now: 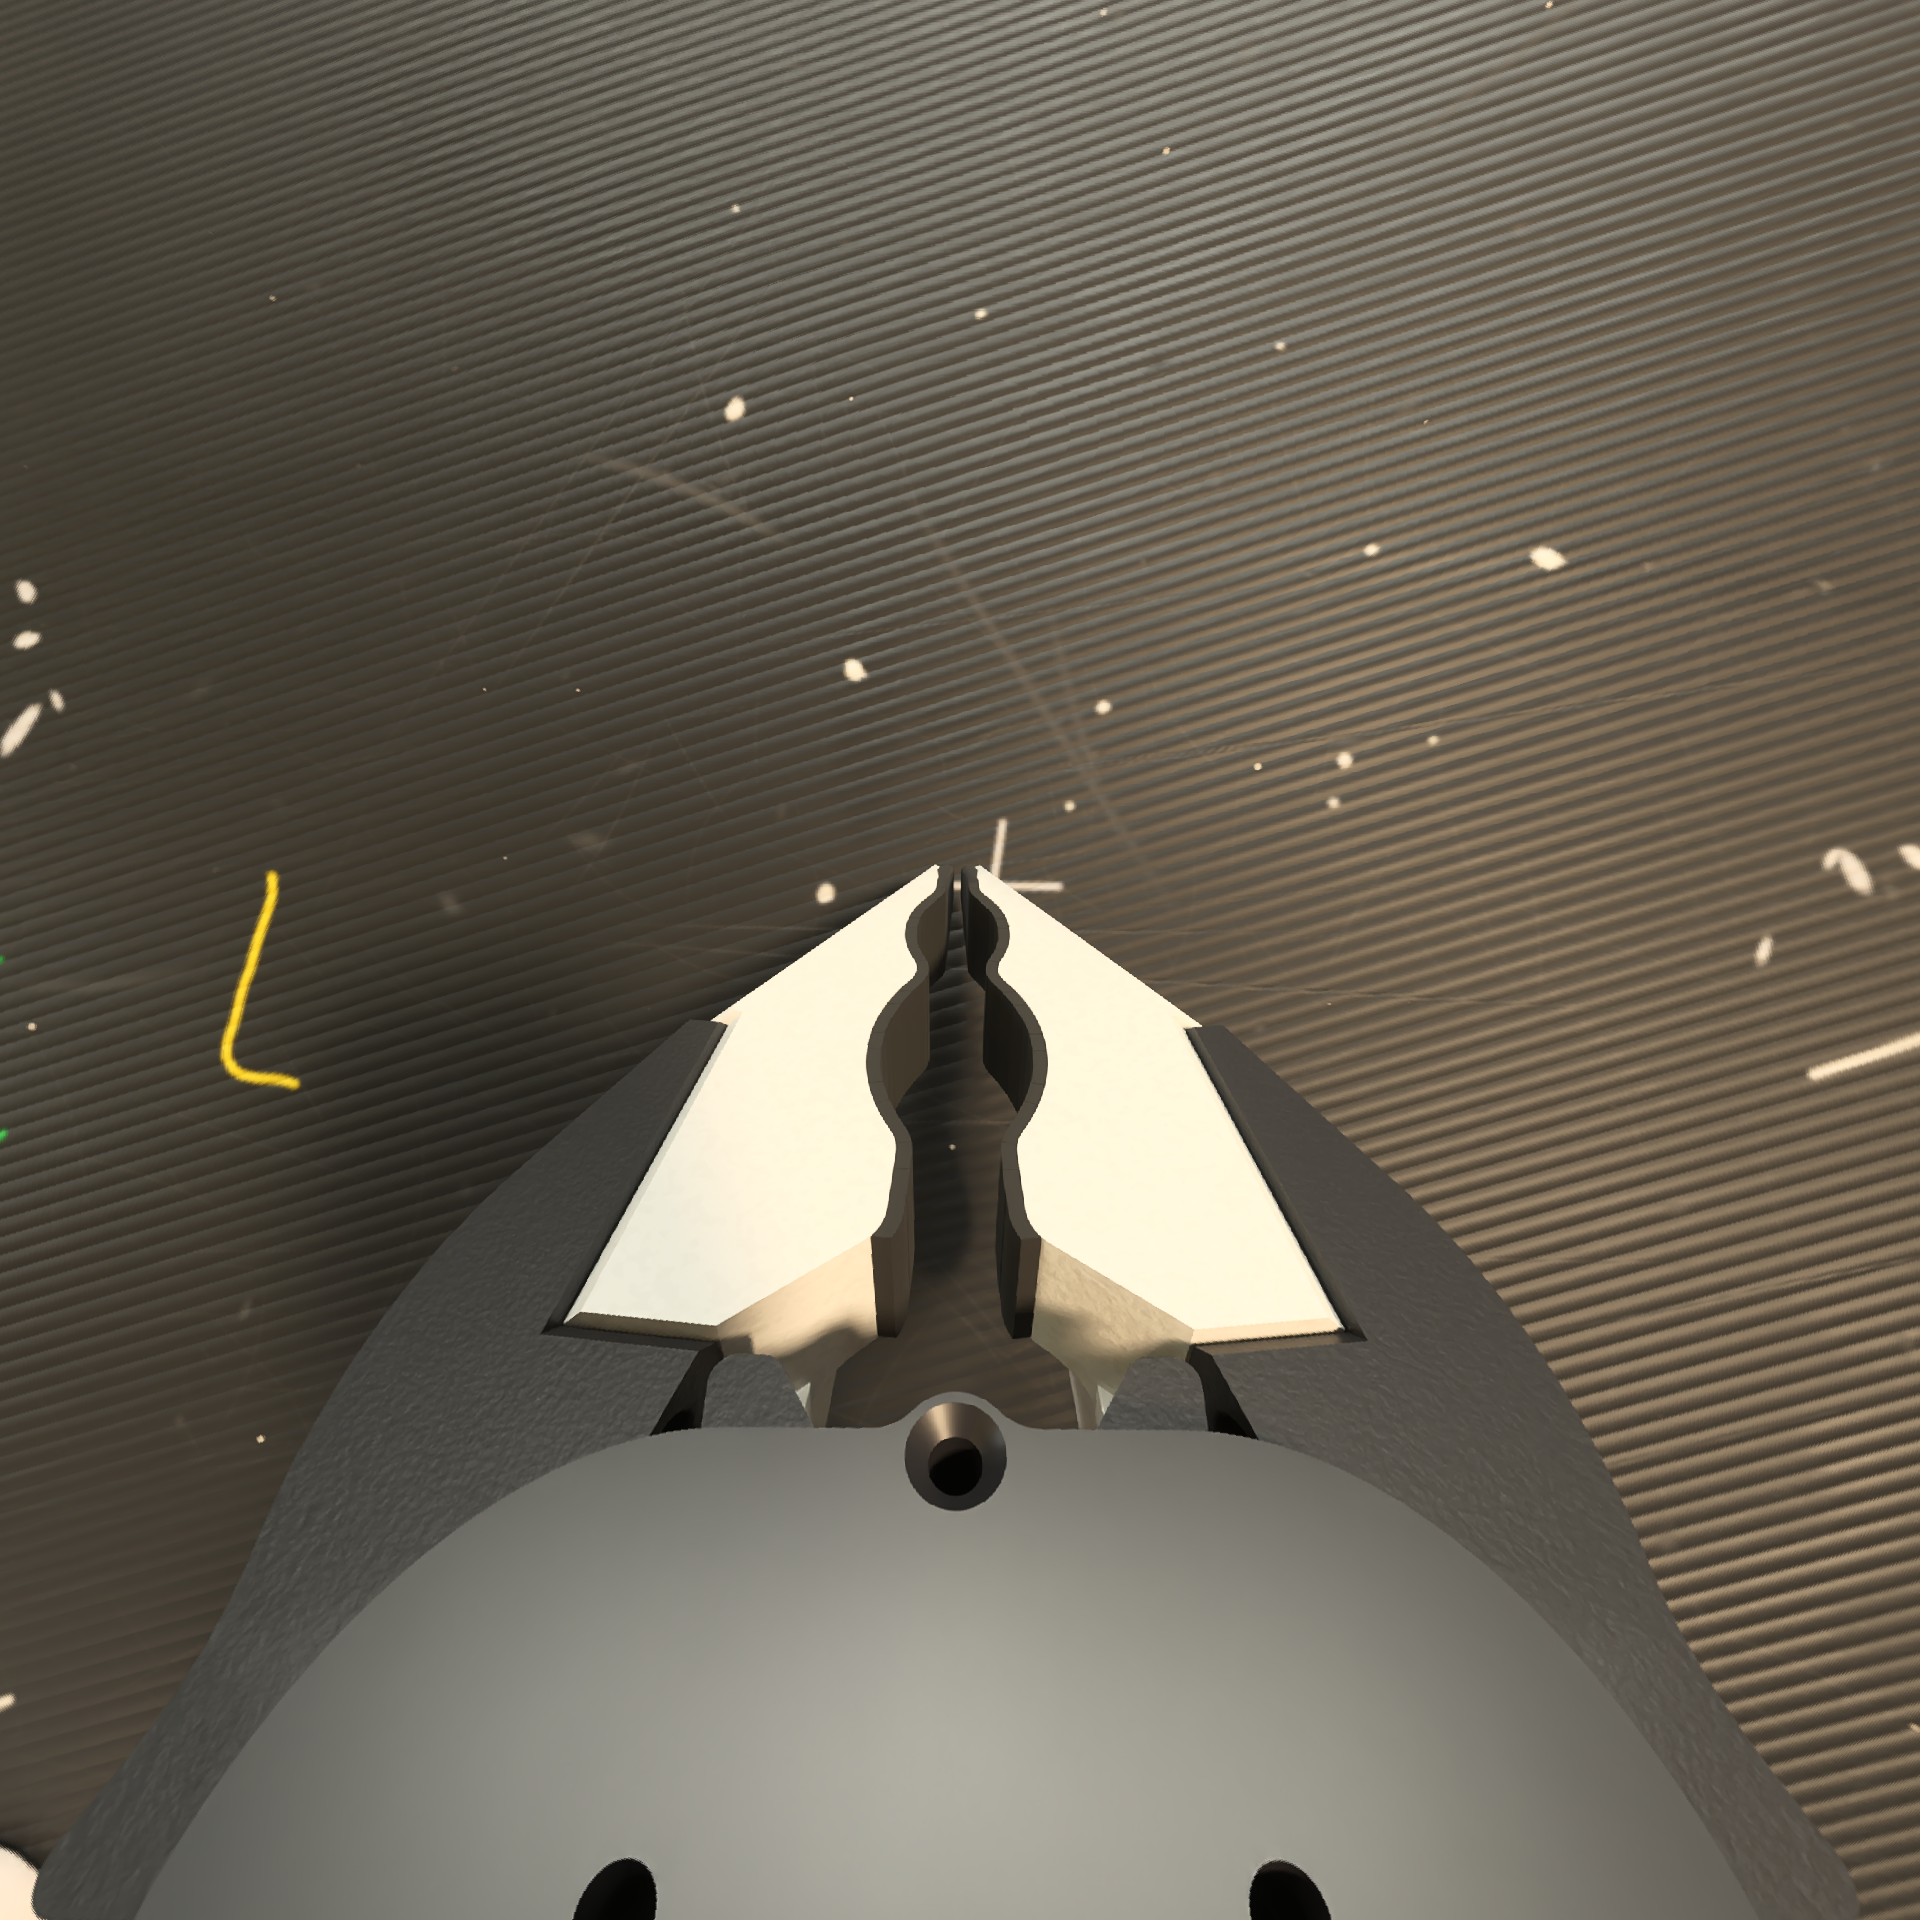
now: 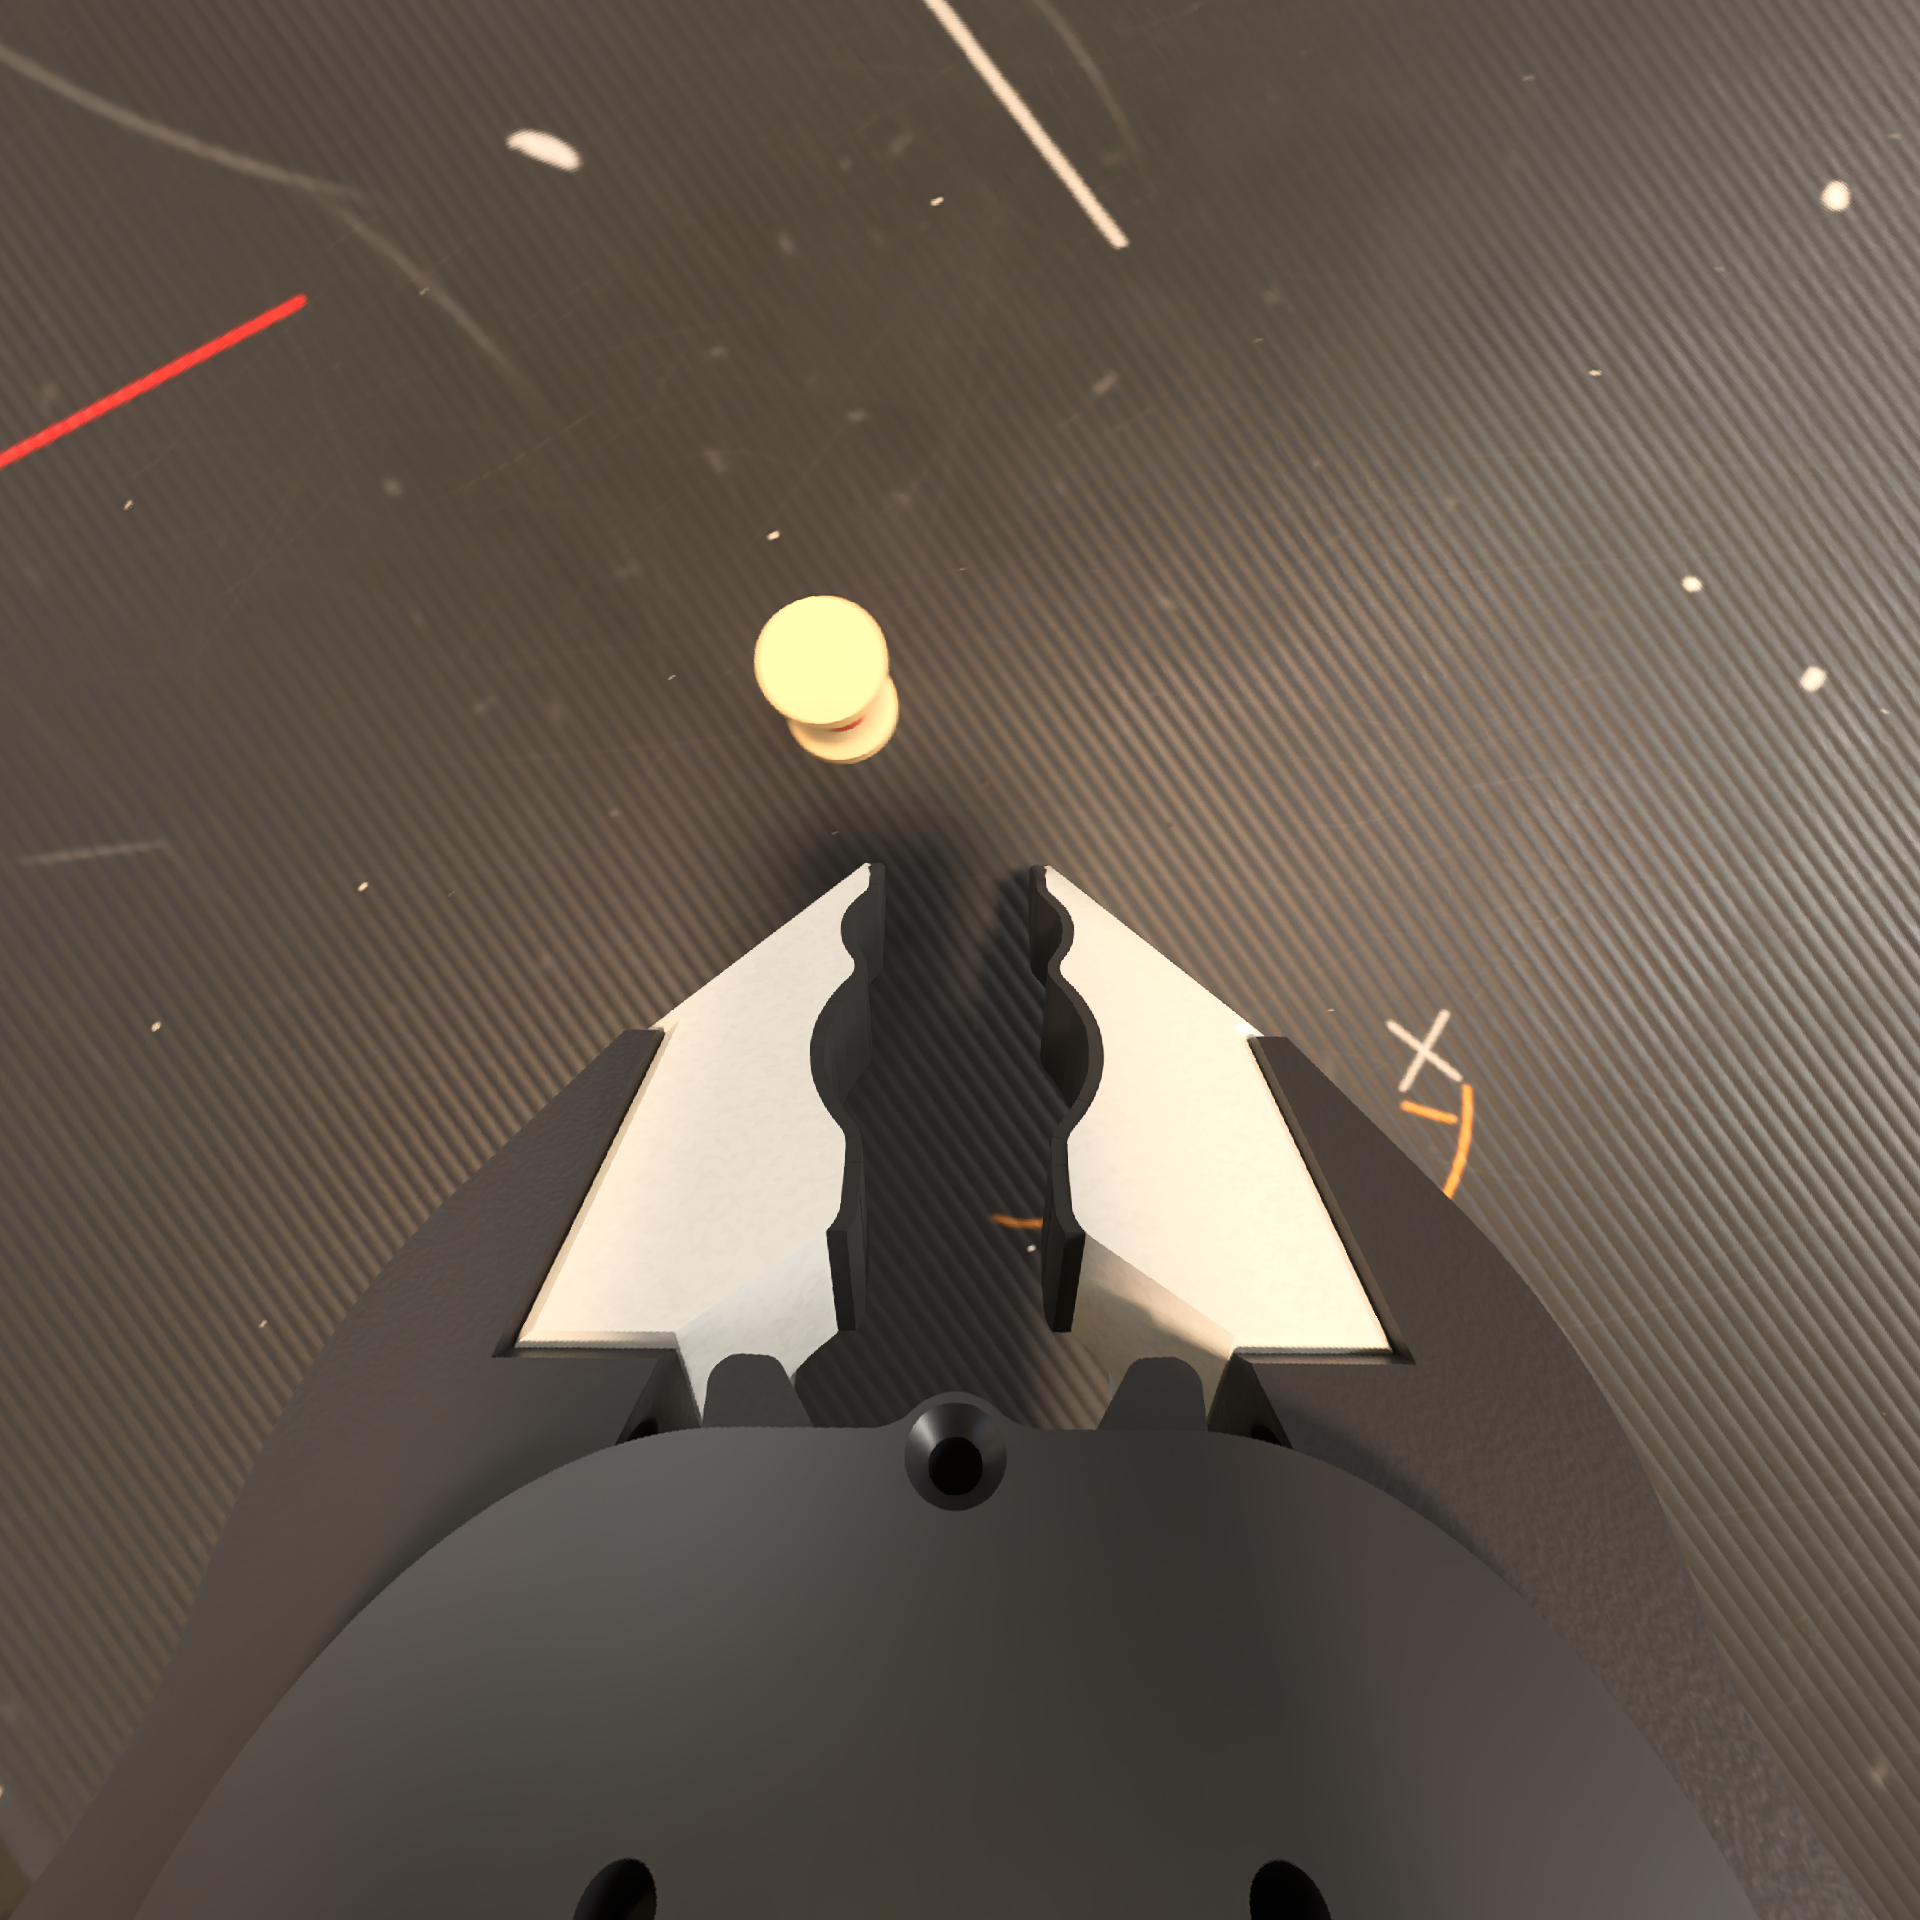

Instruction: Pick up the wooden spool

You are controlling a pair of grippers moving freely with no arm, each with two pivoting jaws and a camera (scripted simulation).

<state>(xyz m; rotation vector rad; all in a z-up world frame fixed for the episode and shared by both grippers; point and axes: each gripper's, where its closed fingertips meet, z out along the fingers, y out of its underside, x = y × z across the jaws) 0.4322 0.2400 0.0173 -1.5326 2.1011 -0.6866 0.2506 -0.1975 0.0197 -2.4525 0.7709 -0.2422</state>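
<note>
A small pale wooden spool (image 2: 824,675) stands upright on the dark ribbed mat, with a trace of red at its waist. It shows only in the right wrist view, ahead of the fingertips and a little to the left. My right gripper (image 2: 956,873) is open and empty, its tips short of the spool and apart from it. My left gripper (image 1: 957,875) is shut and empty over bare mat. The spool is not in the left wrist view.
The dark ribbed mat (image 2: 1455,520) is speckled with white flecks and scratches. A red line (image 2: 156,384) lies at the far left, a white line (image 2: 1029,125) at the top, orange marks (image 2: 1455,1132) at the right. A yellow L-shaped mark (image 1: 255,997) lies left of the left gripper.
</note>
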